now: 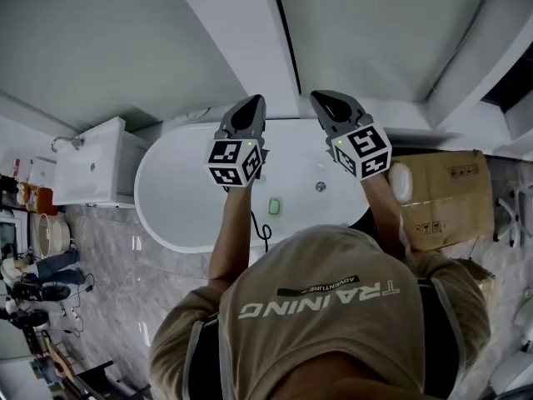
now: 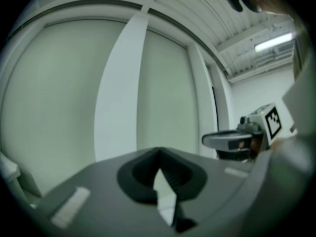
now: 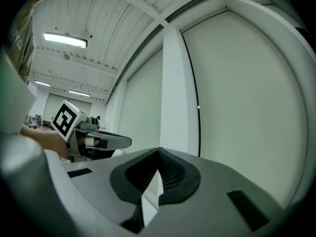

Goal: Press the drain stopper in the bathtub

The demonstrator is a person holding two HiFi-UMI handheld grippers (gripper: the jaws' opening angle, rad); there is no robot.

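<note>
In the head view a white oval bathtub [image 1: 162,202] lies below me, with a small round metal drain stopper [image 1: 321,187] on its floor. Both grippers are held high above the tub, their jaws aimed at the pale wall. My left gripper [image 1: 252,104] is shut and holds nothing, and so is my right gripper [image 1: 326,99]. The stopper lies below the right gripper and apart from it. The left gripper view shows its closed jaws [image 2: 159,154] against the wall, with the right gripper [image 2: 237,139] beside them. In the right gripper view the jaws [image 3: 159,154] are also closed.
A small green object [image 1: 274,206] and a black cable [image 1: 261,228] lie in the tub. A white washbasin [image 1: 87,169] stands to the left. A cardboard box [image 1: 450,194] and a white round object [image 1: 400,182] are on the right. Tiled floor runs along the tub.
</note>
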